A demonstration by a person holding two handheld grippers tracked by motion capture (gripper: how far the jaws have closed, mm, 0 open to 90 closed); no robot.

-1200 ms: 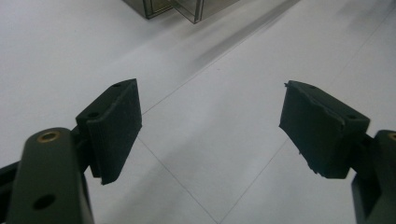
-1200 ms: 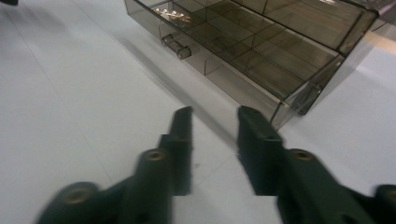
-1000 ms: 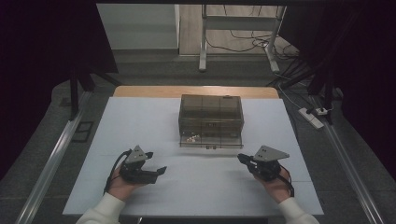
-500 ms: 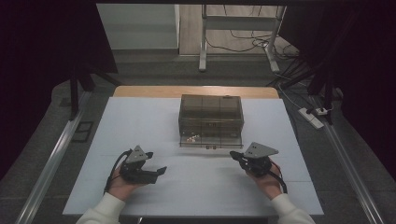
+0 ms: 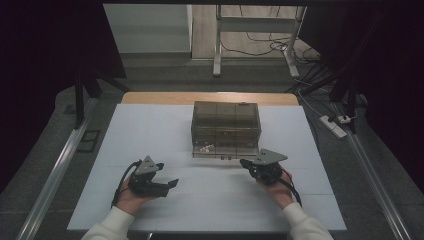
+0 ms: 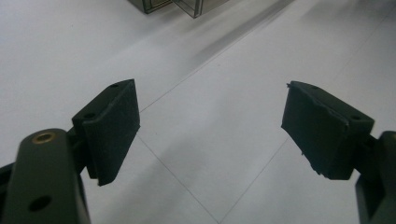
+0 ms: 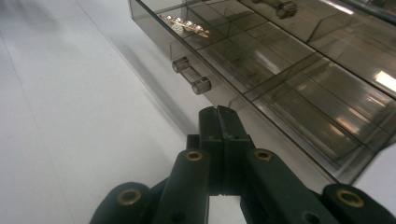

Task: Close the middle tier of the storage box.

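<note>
- The step in hand looks like the approach to the smoky clear plastic drawer box [image 5: 226,129], which stands in the middle of the white tabletop [image 5: 150,125], nearer its far edge than its near edge.
- The right tongs [image 5: 246,162] are clenched tight with nothing between them, and sit just beside the box's near right corner, at the level of its lowest drawer.
- In the right gripper view those right tongs point at the front of the bottom drawer [image 7: 261,88], a little short of it; the short clear round drawer handle [image 7: 191,77] lies ahead and to one side of the tips, apart from them.
- A small heap of pale beads [image 7: 184,24] lies in a compartment beyond the handle.
- The left tongs [image 5: 171,184] are released and empty, resting low near the near left part of the tabletop, well apart from the box; between their pads [image 6: 114,128] lies bare tabletop.
- The next move probably calls for sliding the closed right tips across to the handle and hooking behind it, or parting them to take it, then pulling toward the near edge.
- The box is light, so it may slide along unless the left tongs steady it.
</note>
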